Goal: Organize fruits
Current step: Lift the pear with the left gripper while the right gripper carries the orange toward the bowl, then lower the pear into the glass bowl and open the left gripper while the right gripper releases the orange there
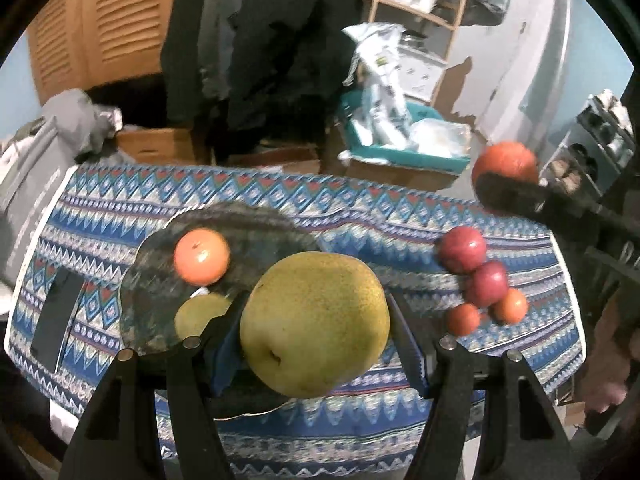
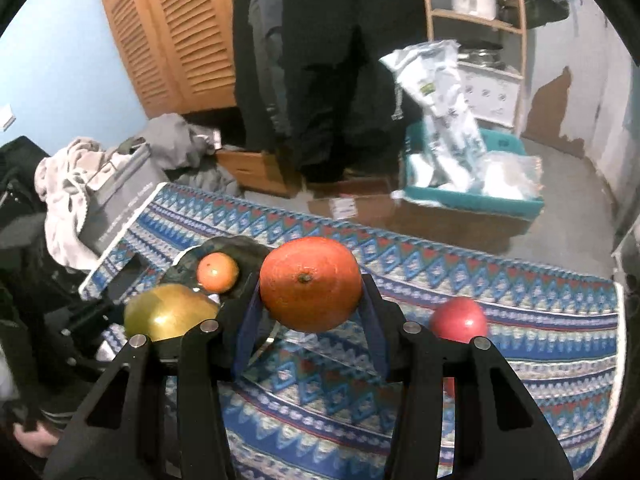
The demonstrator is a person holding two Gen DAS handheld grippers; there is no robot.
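Observation:
My left gripper [image 1: 316, 320] is shut on a big green-yellow pear [image 1: 314, 324], held above the near edge of a dark plate [image 1: 160, 264]. On the plate lie a small orange [image 1: 202, 256] and a second pear [image 1: 200, 314]. My right gripper [image 2: 310, 284] is shut on a large orange [image 2: 310, 282], held above the patterned cloth; it also shows in the left wrist view [image 1: 506, 166]. The plate [image 2: 240, 246], its small orange [image 2: 218, 272] and the held pear [image 2: 168, 312] sit to its left.
Two red apples [image 1: 462, 248] [image 1: 486, 284] and two small oranges [image 1: 464, 318] [image 1: 510, 306] lie on the blue patterned cloth [image 1: 360, 216] at the right. A dark phone [image 1: 56, 320] lies at the left. One red apple [image 2: 460, 318] shows right of my right gripper. Boxes and a teal bin [image 2: 472, 196] stand beyond the table.

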